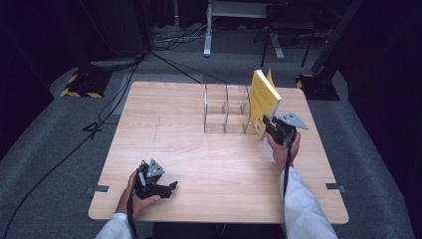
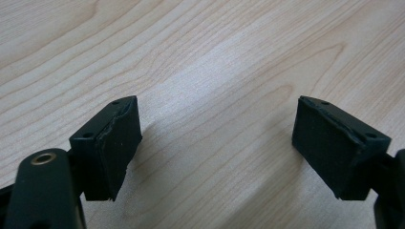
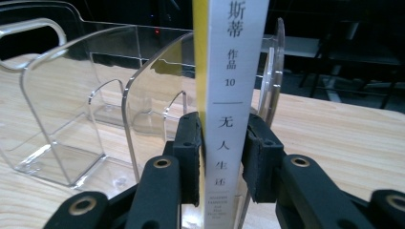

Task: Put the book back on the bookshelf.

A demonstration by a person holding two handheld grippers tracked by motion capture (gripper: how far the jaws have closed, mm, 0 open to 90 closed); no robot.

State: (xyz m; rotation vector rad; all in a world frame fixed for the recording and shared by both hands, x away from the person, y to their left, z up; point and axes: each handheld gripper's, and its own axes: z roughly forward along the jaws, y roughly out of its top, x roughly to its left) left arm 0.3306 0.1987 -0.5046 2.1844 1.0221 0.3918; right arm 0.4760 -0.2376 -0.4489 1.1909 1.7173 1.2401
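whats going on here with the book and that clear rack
A person works at a wooden table with a claw in each hand. The right claw has a yellow book upright between its pads by the spine, at the right end of the clear plastic rack. Whether the pads press on the book is unclear. The left claw rests open over bare table, holding nothing.

The top of the yellow book (image 3: 229, 71) is being cut off by the upper edge of the right gripper view, and its foot is being hidden behind the right gripper (image 3: 220, 157). Whether its pads (image 3: 191, 157) are being pressed against the spine cannot be told. The small print low on the spine is being lost to blur.
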